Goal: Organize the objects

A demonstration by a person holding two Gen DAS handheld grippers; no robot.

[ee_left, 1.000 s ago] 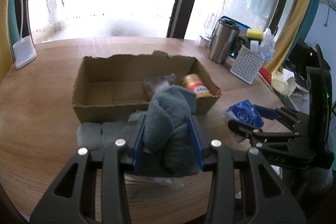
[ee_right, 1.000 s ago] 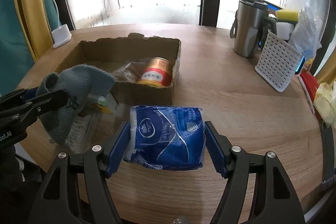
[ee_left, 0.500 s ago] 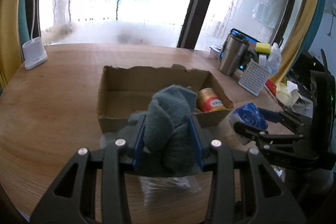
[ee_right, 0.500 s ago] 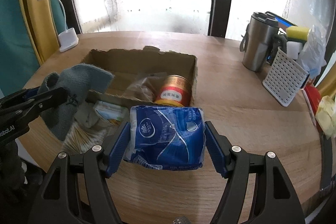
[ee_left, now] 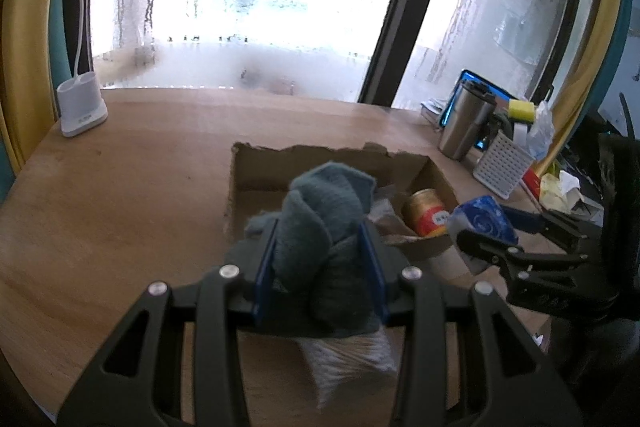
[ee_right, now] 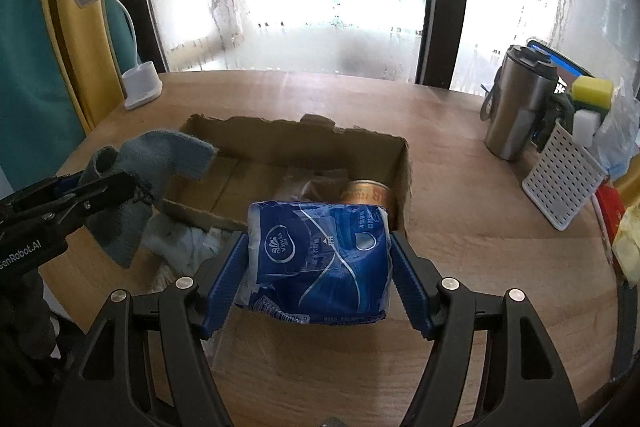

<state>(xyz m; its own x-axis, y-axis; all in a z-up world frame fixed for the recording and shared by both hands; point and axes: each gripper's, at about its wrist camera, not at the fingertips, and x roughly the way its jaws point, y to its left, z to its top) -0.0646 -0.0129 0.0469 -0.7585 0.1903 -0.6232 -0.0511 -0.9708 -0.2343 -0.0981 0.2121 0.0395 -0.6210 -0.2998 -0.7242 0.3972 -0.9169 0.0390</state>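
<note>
Grey-blue knitted cloth (ee_left: 320, 227) fills the middle of the left wrist view, pinched between the blue pads of the left claw (ee_left: 320, 267), whose jaws are closed down on it to about the width of the bundle. In the right wrist view the right claw (ee_right: 318, 267) grips a blue tissue pack (ee_right: 318, 259) across its short sides, jaws set fairly wide but pressed against the wrapper. Both loads are off the wooden worktop (ee_right: 480, 259). Compared with a second ago, both claws have risen and travelled forward: the cardboard box (ee_left: 256, 163) then sat higher and larger in the left view, with the cloth low in front of its near wall, whereas now the cloth hangs over the box's near edge and the tissue pack overlaps the box's near right corner in the right view. That suggests the lifts are done and the carry is nearly over, so the release into the box is probably next. The box already holds a gold and red can (ee_left: 426, 213) at its right end and a crumpled clear wrapper (ee_right: 308, 183) beside it; its left half looks bare. A pale fabric piece (ee_right: 180, 239) lies on the worktop just outside the near wall, apparently not yet gathered. A white desk lamp (ee_left: 80, 107) stands at the upper left, and a steel mug (ee_right: 516, 111) with a white perforated basket (ee_right: 560, 183) at the right, all well apart from the box.
</note>
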